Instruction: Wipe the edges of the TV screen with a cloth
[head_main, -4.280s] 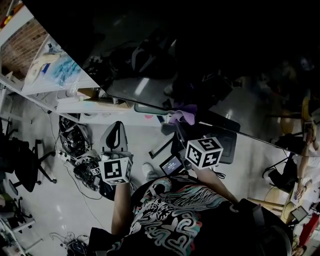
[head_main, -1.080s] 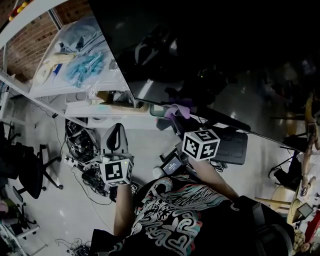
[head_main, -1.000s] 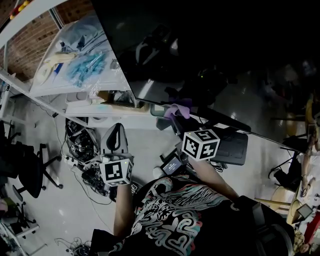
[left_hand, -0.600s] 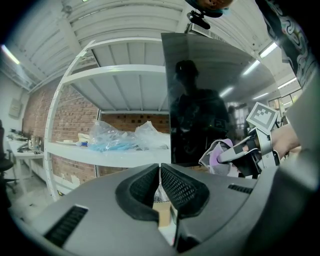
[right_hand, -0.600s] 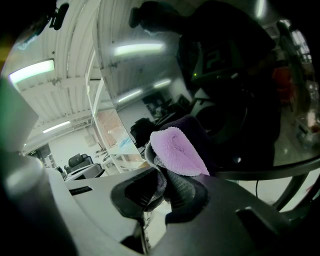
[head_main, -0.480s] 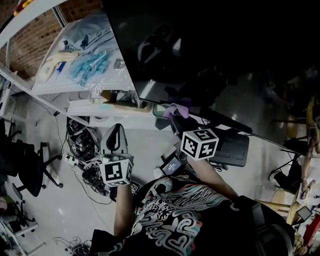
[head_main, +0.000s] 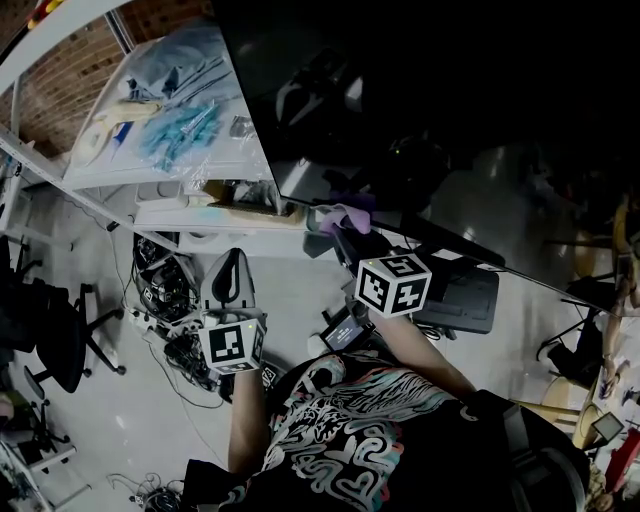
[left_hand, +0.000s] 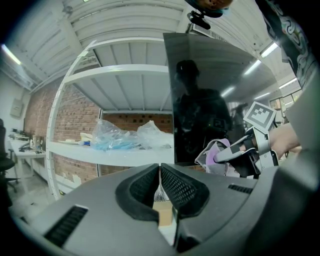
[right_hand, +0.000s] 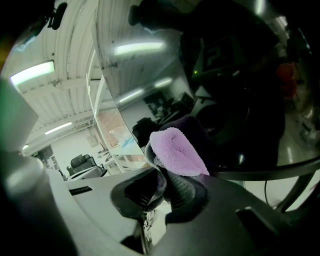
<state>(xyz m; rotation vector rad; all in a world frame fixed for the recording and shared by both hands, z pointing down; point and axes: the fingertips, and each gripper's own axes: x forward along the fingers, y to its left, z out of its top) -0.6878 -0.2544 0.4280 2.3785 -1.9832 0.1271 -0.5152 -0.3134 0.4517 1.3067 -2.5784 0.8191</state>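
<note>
A large dark TV screen (head_main: 430, 110) fills the upper right of the head view, its lower edge (head_main: 400, 215) running down to the right. My right gripper (head_main: 345, 228) is shut on a purple cloth (head_main: 343, 215), held against the screen's lower edge near its left corner. The right gripper view shows the cloth (right_hand: 176, 152) bunched between the jaws, in front of the glossy screen (right_hand: 150, 65). My left gripper (head_main: 230, 275) hangs lower left, away from the TV, shut with nothing in it. In the left gripper view (left_hand: 160, 181) the screen's left edge (left_hand: 171, 100) stands upright.
White shelving (head_main: 150, 120) left of the TV holds plastic bags (head_main: 180, 125) and boxes. Cables (head_main: 165, 290) lie on the floor under it. An office chair (head_main: 50, 330) stands at the left. A black stand base (head_main: 465, 295) sits below the TV.
The right gripper with the cloth has slid left along the TV's lower edge toward the corner. The head view has shifted, showing more of the shelving. The left gripper has stayed put.
</note>
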